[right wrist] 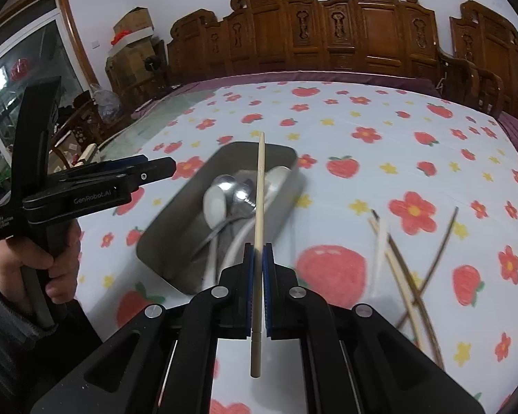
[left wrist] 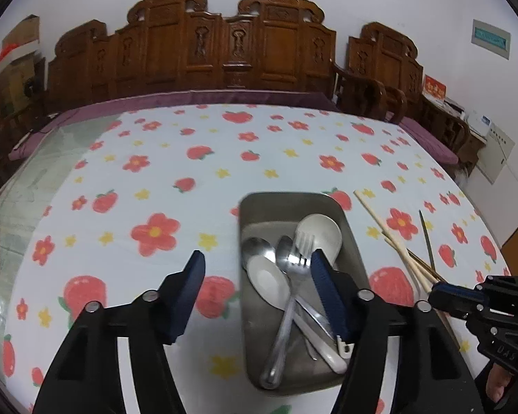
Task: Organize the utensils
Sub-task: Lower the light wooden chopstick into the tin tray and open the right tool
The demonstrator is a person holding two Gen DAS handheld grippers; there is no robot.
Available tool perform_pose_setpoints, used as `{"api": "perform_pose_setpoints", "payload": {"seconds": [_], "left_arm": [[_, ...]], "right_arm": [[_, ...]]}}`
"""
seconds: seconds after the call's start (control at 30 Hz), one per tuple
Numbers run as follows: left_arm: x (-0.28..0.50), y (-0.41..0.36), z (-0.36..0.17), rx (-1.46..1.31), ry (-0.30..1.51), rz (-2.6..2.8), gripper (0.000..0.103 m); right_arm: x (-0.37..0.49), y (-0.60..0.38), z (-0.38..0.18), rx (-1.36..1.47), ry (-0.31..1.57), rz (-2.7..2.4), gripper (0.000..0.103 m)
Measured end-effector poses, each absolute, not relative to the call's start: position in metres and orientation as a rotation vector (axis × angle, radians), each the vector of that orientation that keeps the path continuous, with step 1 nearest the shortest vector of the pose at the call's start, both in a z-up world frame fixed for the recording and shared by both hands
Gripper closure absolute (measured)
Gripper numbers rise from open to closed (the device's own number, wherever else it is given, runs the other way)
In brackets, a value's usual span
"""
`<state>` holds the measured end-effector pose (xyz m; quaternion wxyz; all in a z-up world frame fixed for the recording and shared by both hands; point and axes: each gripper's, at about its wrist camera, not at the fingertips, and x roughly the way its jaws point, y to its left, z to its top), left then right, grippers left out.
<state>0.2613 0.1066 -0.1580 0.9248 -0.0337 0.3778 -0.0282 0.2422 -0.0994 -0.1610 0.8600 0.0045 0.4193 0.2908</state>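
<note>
Left wrist view: my left gripper open, nothing between pads, above near left part of metal tray. Tray already holds spoons and fork. Loose chopsticks lie on tablecloth right of tray.

Right wrist view: my right gripper closed on one pale chopstick, tip reaching over tray. Next I think: line stick along tray length, lower it inside before letting go. Hand holds left tool aside, clear of path.
</note>
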Motion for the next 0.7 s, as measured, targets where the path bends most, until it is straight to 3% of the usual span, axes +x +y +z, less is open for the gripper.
{"api": "perform_pose_setpoints", "payload": {"seconds": [0.17, 0.23, 0.43, 0.7], "left_arm": [[0.261, 0.121, -0.153, -0.106, 0.765, -0.048, 0.037], [0.26, 0.123, -0.15, -0.102, 0.755, -0.046, 0.027], [0.257, 0.134, -0.143, -0.089, 0.725, -0.013, 0.012], [0.254, 0.156, -0.142, -0.085, 0.728, 0.027, 0.01]], "right_arm": [[0.246, -0.073, -0.158, 0.001, 0.879, 0.632, 0.097], [0.249, -0.066, -0.159, -0.001, 0.883, 0.633, 0.097], [0.258, -0.047, -0.166, 0.002, 0.903, 0.628, 0.097], [0.278, -0.026, -0.184, 0.044, 0.956, 0.612, 0.097]]}}
